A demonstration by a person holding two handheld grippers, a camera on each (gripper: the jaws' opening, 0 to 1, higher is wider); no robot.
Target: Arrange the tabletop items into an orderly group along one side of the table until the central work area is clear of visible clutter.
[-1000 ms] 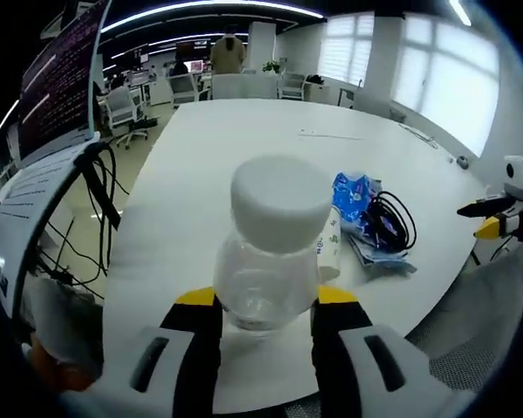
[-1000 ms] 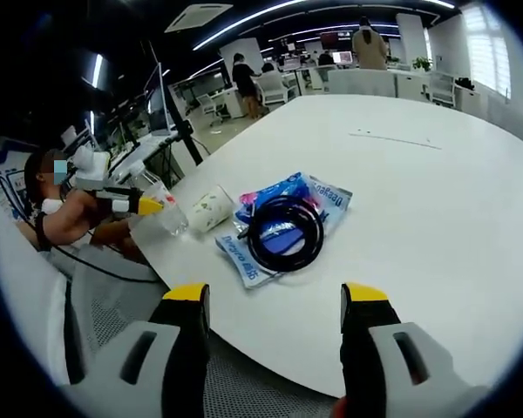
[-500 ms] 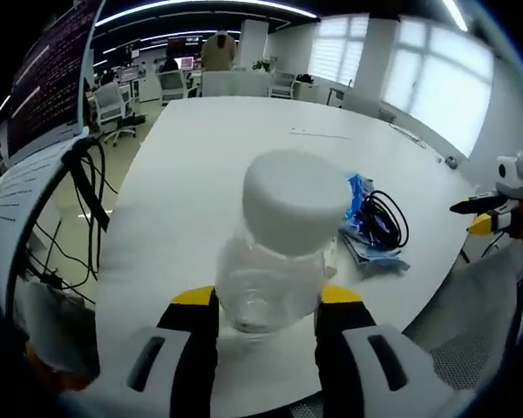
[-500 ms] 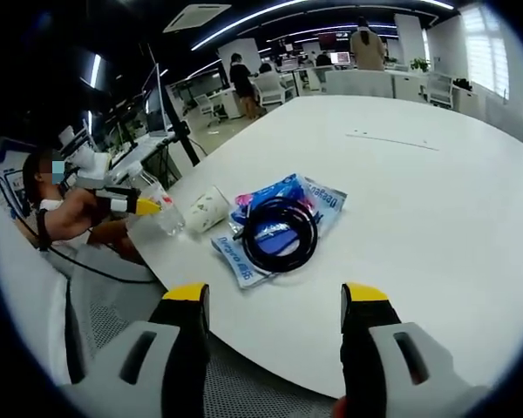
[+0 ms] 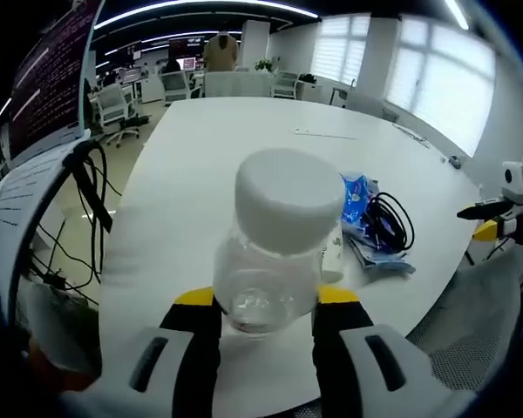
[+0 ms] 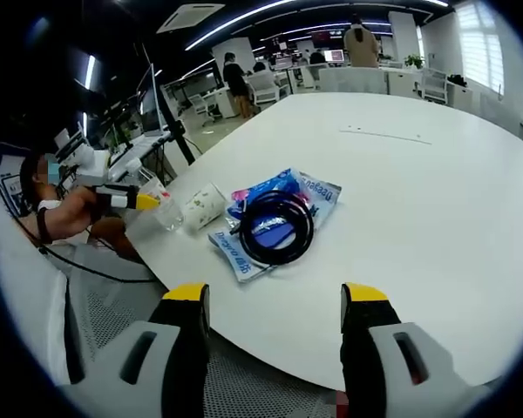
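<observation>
Open tabletop beyond a small cluster
White table (image 6: 436, 200) lies bare upper right; cable coil (image 6: 275, 226), blue packets (image 6: 309, 187) and cup (image 6: 200, 206) crowd the left edge.

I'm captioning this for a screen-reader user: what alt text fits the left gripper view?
The left gripper, its jaws yellow-tipped, grips a clear bottle with a white cap over the near edge of a white table. Behind the bottle lie a paper cup, blue packets and a coiled black cable; the right gripper enters at far right.

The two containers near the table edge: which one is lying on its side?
The paper cup lies on its side; the clear bottle stands upright, held by the left gripper.
</observation>
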